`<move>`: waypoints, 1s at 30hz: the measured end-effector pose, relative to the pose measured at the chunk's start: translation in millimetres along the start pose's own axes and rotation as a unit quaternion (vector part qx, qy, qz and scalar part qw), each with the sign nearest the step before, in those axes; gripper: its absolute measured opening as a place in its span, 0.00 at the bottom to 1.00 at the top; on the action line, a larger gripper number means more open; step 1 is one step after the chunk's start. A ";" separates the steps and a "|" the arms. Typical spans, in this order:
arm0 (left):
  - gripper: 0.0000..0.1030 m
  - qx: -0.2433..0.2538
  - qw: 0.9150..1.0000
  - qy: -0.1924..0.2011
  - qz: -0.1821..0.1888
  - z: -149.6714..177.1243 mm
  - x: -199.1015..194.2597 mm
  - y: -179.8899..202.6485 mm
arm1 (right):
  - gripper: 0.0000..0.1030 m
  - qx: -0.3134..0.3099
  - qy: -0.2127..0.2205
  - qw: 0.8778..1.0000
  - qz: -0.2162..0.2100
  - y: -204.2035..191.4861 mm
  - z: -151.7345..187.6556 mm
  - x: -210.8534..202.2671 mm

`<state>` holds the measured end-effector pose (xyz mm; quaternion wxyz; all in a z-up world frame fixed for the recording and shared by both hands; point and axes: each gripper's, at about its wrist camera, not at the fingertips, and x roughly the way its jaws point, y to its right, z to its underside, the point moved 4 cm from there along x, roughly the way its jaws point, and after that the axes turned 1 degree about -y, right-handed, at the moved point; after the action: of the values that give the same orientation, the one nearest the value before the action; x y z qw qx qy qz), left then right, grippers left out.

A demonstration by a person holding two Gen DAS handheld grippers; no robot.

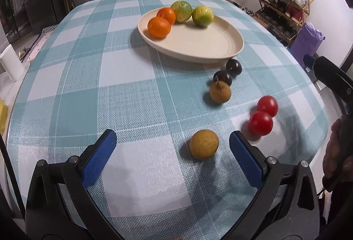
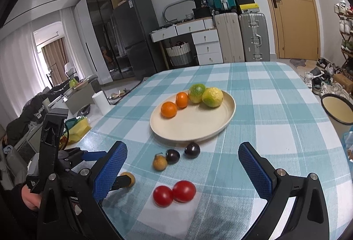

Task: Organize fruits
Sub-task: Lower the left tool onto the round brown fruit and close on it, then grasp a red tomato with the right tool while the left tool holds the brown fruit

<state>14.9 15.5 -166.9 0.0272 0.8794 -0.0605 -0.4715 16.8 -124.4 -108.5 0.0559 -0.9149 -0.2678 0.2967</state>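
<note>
**Wide jaws closing in on the nearest longan**

Blue-padded fingers (image 1: 99, 158) of the left gripper (image 1: 173, 151) stand spread wide, gripping nothing, with a tan longan (image 1: 204, 144) on the checked tablecloth (image 1: 132, 90) between them, nearer the right pad. Judging by this, the pick is the step in hand: centre the fruit between the pads before closing, then squeeze gently, since a round fruit may roll or squirt out.

The right gripper (image 2: 183, 165) is likewise released and empty, hovering over two red tomatoes (image 2: 174, 192) that touch each other.

Farther on lie a second longan (image 1: 220, 92) and two dark plums (image 1: 229, 72), clustered just beside the cream plate (image 1: 198, 41). On the plate's far side sit two oranges (image 1: 163, 21) and two green-yellow citrus (image 1: 192, 12), leaving bare room near its front rim for a low, soft release.
</note>
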 end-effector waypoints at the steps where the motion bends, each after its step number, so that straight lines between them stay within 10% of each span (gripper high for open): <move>1: 0.99 0.001 1.000 -0.001 -0.002 0.6 0.6 0.0 | 1.00 0.001 -0.004 1.000 0.002 1.2 2.5 1.6; 13: 0.87 0.024 0.999 0.017 0.041 5.7 -4.3 9.2 | 1.00 0.014 -0.026 1.000 0.009 8.9 16.8 10.3; 24: 0.23 0.013 0.997 0.011 0.078 8.0 -2.6 4.1 | 1.00 0.034 -0.056 0.998 0.010 14.7 32.6 16.4; 30: 0.23 0.005 0.996 0.019 0.087 7.0 -8.7 -1.5 | 1.00 0.042 -0.070 0.997 0.001 15.4 36.3 19.2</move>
<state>4.4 18.3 -163.8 0.0646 0.8796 -0.1383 -0.4505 16.1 -129.5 -152.1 0.0752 -0.8892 -0.2571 0.3709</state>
